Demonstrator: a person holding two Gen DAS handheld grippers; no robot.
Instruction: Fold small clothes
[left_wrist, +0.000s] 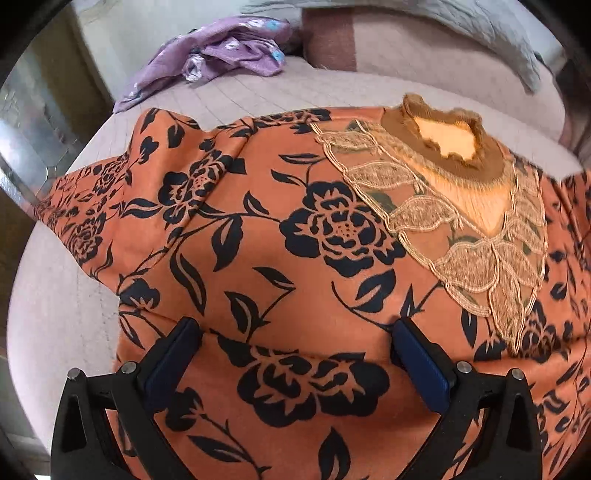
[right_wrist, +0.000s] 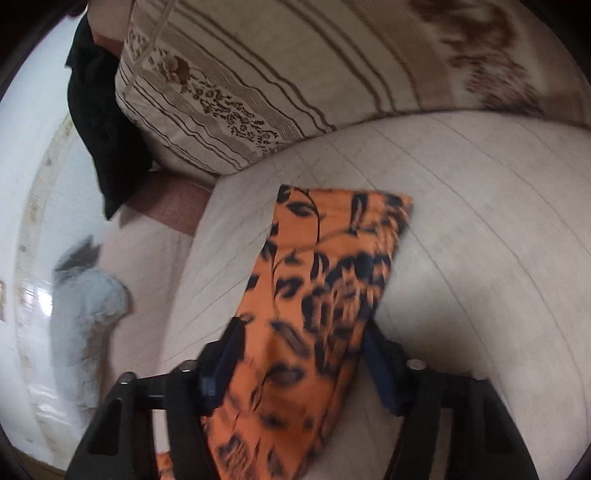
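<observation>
An orange top with black flowers (left_wrist: 295, 229) lies spread on the pale bed cover (left_wrist: 258, 96), its lace neckline (left_wrist: 461, 206) at the upper right. My left gripper (left_wrist: 295, 328) is open just above the body of the top, a low crease of cloth between its jaws. In the blurred right wrist view a sleeve of the same top (right_wrist: 325, 280) stretches away over the bed cover (right_wrist: 480, 221). My right gripper (right_wrist: 301, 328) is open with the sleeve lying between its blue pads (right_wrist: 221, 362).
A crumpled purple garment (left_wrist: 221, 55) lies at the far left of the bed. A striped floral pillow (right_wrist: 295, 74) and dark cloth (right_wrist: 103, 129) lie beyond the sleeve. A grey garment (right_wrist: 85, 314) hangs at the left edge.
</observation>
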